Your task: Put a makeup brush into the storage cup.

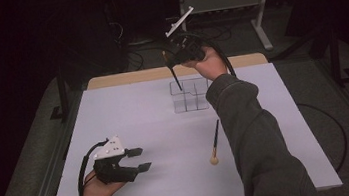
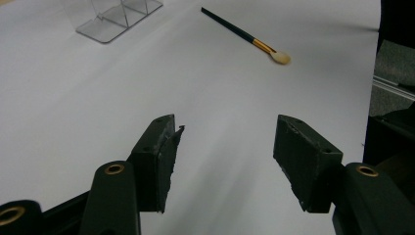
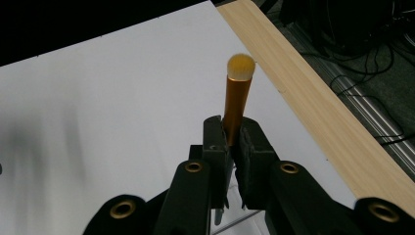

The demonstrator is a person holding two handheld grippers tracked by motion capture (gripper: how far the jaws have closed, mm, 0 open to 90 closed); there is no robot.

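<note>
A makeup brush (image 3: 238,100) is pinched at its gold ferrule by the right gripper (image 3: 234,142), bristle tip up and black handle (image 1: 175,78) angled down into the clear acrylic organizer (image 1: 191,96), apparently so that the handle can drop into one compartment; which compartment cannot be told. In front of the organizer, a second makeup brush (image 1: 215,143) lies flat on the white table (image 1: 139,112), seemingly awaiting its turn. Well to the organizer's near left, the left gripper (image 1: 139,158) hovers low over the table, jaws spread and empty, idle.
</note>
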